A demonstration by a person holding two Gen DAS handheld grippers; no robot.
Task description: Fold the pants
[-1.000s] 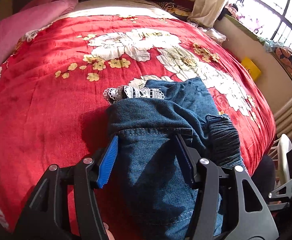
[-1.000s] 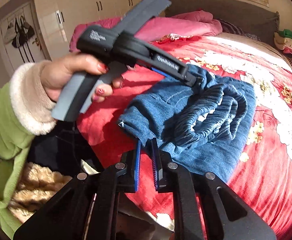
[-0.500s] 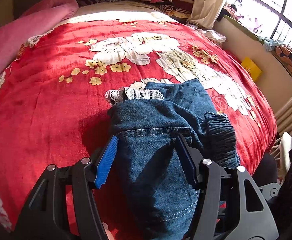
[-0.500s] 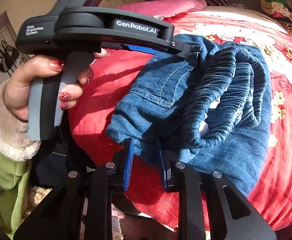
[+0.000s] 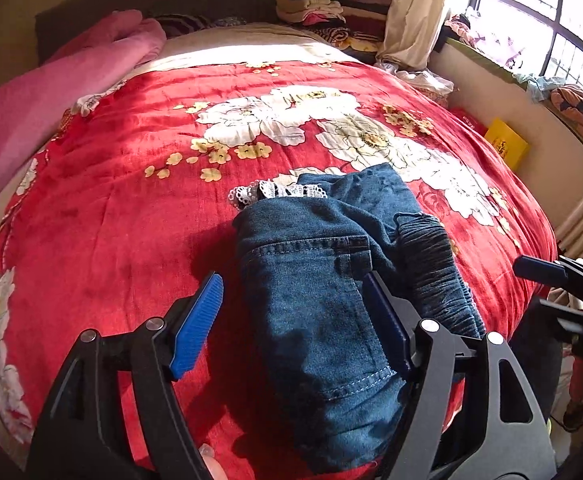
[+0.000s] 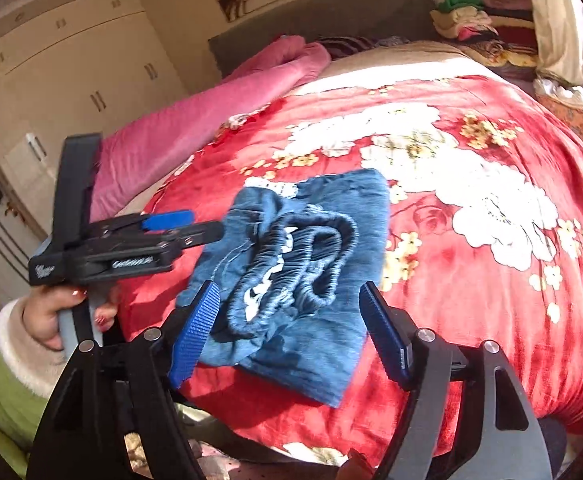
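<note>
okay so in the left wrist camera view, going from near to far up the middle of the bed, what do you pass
Folded jeans → white lace trim at their far edge → white flowers on the red blanket → pale sheet → dark headboard.

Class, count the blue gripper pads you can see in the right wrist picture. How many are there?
3: two pads on the near gripper's fingers, either side of the folded pants; one on the other gripper at left, whose second pad is hidden.
</note>
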